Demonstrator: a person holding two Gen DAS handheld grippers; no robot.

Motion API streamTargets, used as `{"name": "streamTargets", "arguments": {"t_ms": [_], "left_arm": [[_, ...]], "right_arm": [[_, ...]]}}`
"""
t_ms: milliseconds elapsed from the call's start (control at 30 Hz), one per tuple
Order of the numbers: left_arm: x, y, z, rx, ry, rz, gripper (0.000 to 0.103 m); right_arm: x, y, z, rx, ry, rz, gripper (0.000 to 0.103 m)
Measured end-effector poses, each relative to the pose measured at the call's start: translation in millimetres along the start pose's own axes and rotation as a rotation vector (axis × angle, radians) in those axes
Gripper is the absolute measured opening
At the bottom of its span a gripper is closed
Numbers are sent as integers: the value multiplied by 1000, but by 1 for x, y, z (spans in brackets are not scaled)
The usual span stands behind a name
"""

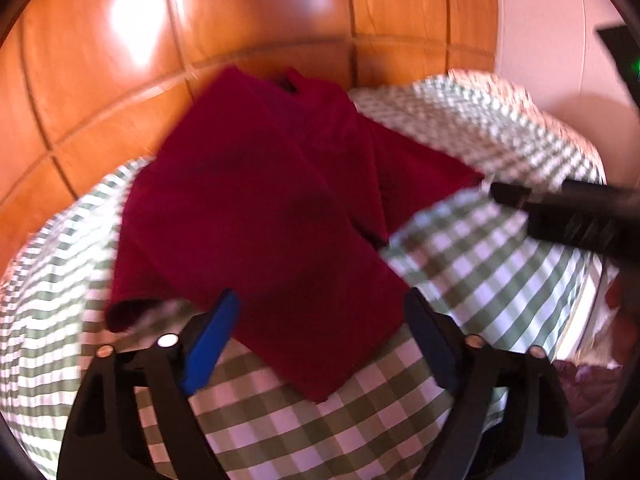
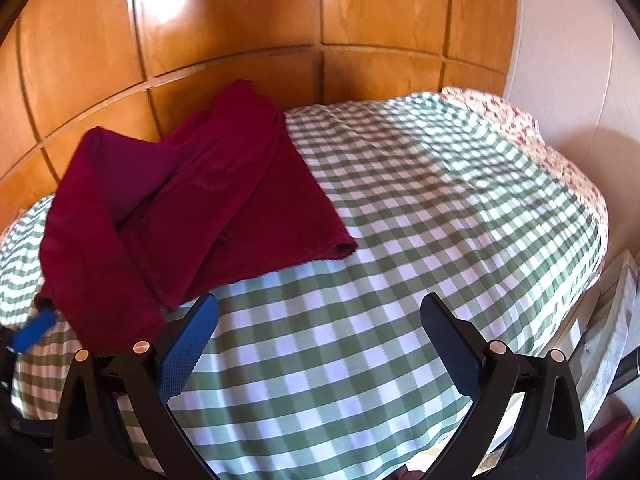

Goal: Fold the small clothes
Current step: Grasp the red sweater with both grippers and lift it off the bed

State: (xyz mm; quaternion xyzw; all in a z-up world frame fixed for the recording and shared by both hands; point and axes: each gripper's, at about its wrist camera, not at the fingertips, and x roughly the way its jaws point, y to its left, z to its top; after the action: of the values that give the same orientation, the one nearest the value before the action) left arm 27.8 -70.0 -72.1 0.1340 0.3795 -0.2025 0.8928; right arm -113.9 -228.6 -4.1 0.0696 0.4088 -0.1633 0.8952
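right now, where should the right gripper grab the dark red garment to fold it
Take the dark red garment at its near right corner, where the hem curls up off the green checked cloth, giving a finger room to slip under. Come in low from the right, over bare cloth. The right gripper is open and nearby; the left gripper is open at the other near edge.

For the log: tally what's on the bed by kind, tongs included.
Dark red garment: 1
Green-and-white checked cover: 1
Floral cloth at the far right edge: 1
Tongs, left tongs and right tongs, both open: 2
Total: 5
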Motion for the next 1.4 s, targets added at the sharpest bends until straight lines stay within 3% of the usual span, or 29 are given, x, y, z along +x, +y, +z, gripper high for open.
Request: {"name": "streamTargets", "arguments": {"t_ms": [67,167,233,300,467,567,667,800,933,1067,1133,1167,1200,1267,1300,1367,1400], "left_arm": [[15,-5,-4,17,31,-4,79],[29,-9,-10,24,42,-21,62],[28,-7,-7,11,36,-64,11],[21,0,-2,-17,28,-102,3],[-13,54,25,-194,-82,-167,2],[-39,112,47,-327,-187,-132,2],[-55,183,68,-459,-269,-18,2],[-65,293,85,-675,-310,167,1],[-51,373,88,-834,-268,336,0],[-30,407,85,-823,-182,515,0],[-17,425,76,-846,-126,573,0],[-14,433,69,-856,-106,589,0],[-10,439,63,-859,-83,601,0],[2,445,52,-844,-39,640,0],[5,446,48,-846,-24,651,3],[9,446,34,-878,3,626,29],[9,444,26,-893,2,614,52]], "right_arm": [[5,-5,1,10,13,-8,100],[11,-12,3,30,34,9,100],[14,-12,6,32,43,39,100],[16,-9,11,19,39,82,96],[28,12,26,-30,66,171,71],[39,32,37,-63,89,240,60],[47,51,48,-89,101,292,57],[66,82,67,-127,122,336,57],[83,117,74,-173,177,375,62],[102,151,65,-267,240,363,64],[108,159,59,-330,240,329,30],[106,159,60,-349,226,322,23],[102,154,64,-335,227,341,6],[86,136,78,-308,194,369,3],[80,128,83,-309,176,363,3],[66,98,104,-296,116,314,2],[64,84,114,-281,95,285,2]]}}
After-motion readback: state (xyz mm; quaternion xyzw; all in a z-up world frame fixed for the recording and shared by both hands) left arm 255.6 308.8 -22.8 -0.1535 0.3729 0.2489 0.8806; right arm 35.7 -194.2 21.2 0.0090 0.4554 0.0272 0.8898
